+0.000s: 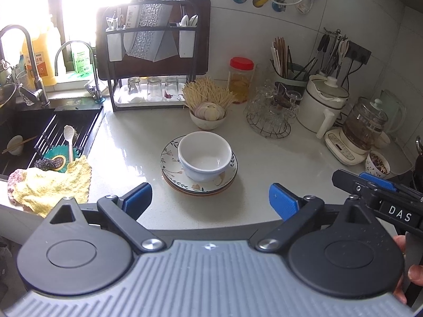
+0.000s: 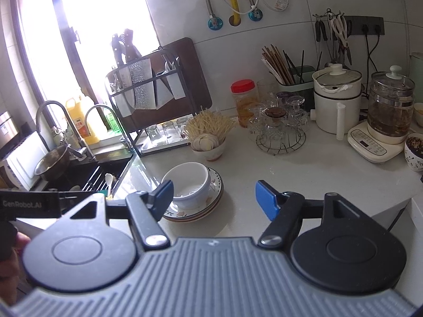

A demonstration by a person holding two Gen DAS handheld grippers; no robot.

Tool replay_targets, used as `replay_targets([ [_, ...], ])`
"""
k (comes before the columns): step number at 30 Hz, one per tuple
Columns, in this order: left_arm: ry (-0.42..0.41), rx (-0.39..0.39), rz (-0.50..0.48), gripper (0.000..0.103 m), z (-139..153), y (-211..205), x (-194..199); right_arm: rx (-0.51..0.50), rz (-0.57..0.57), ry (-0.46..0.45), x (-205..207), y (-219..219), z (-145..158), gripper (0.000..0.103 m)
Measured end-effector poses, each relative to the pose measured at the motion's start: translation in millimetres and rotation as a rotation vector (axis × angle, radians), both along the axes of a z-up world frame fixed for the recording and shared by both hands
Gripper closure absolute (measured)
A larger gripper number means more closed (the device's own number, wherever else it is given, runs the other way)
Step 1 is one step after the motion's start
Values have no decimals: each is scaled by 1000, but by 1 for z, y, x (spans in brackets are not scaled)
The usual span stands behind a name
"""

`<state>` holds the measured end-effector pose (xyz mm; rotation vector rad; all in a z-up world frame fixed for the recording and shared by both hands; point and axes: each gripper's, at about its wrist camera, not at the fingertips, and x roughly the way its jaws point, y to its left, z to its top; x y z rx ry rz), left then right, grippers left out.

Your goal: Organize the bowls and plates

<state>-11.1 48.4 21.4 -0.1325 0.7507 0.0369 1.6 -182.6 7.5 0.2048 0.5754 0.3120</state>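
- White bowl [image 1: 205, 155] sits on stacked floral plates [image 1: 198, 182], centre frame, on the pale counter [image 1: 277, 163];
- Left gripper [image 1: 210, 200] spread wide, empty, lower frame;
- Right gripper [image 2: 214, 198] parted, gripping nothing, just beside the plates.

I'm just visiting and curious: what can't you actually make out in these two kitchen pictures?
- Plate count under the white bowl: both views, edges of the plates merge.
- Outside the window: both views, glare.
- Bottle labels: left view, too small.
- Sink bottom: right view, tongs block it.
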Motion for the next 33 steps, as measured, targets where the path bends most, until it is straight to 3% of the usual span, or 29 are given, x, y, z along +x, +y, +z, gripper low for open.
replay_targets([
  [8,-3,-2,12,4,2,4,3,-8,12,11,4,1,0,31],
  [10,-1,1,10,4,1,3,4,-7,13,6,4,2,0,17],
  [14,2,13,3,4,-1,2,8,-22,-12,-6,2,0,-1,15],
  [16,3,5,-4,4,-2,1,9,-22,-20,2,3,-1,-2,0],
  [33,-3,22,-13,2,-5,3,4,-6,-33,-8,0,2,-2,0],
])
